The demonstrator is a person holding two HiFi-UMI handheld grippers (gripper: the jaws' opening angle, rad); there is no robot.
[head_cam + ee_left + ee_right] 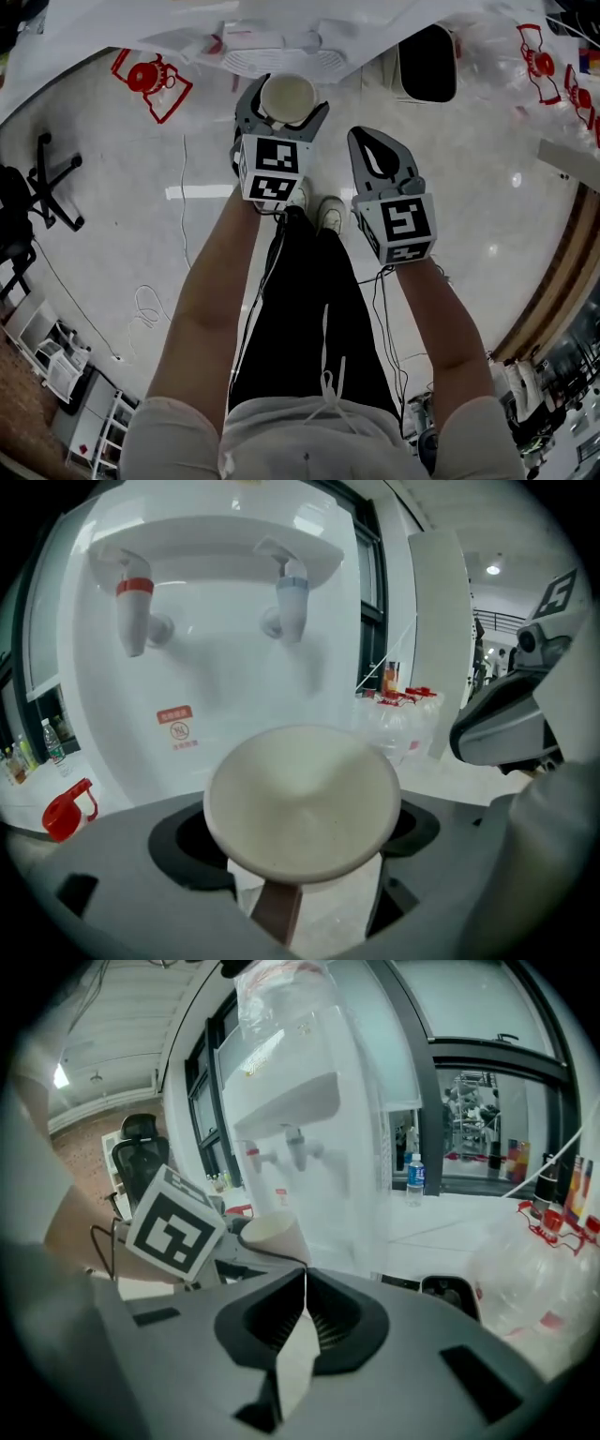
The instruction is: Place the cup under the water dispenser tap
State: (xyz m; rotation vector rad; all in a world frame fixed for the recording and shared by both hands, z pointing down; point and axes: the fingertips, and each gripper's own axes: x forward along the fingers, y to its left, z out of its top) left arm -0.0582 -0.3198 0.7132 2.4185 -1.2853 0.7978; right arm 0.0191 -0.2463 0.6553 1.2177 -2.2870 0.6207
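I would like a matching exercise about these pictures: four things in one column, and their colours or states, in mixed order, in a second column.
1. cup
2. right gripper
3. tap at picture left
4. tap at picture right

a. pale blue
b. jaws together, empty
c. red
d. held by the left gripper

Pairs: 1-d, 2-b, 3-c, 4-a.

Dispenser label (pixel 176 726) print unreadable; cup (pixel 302 803) base hidden.
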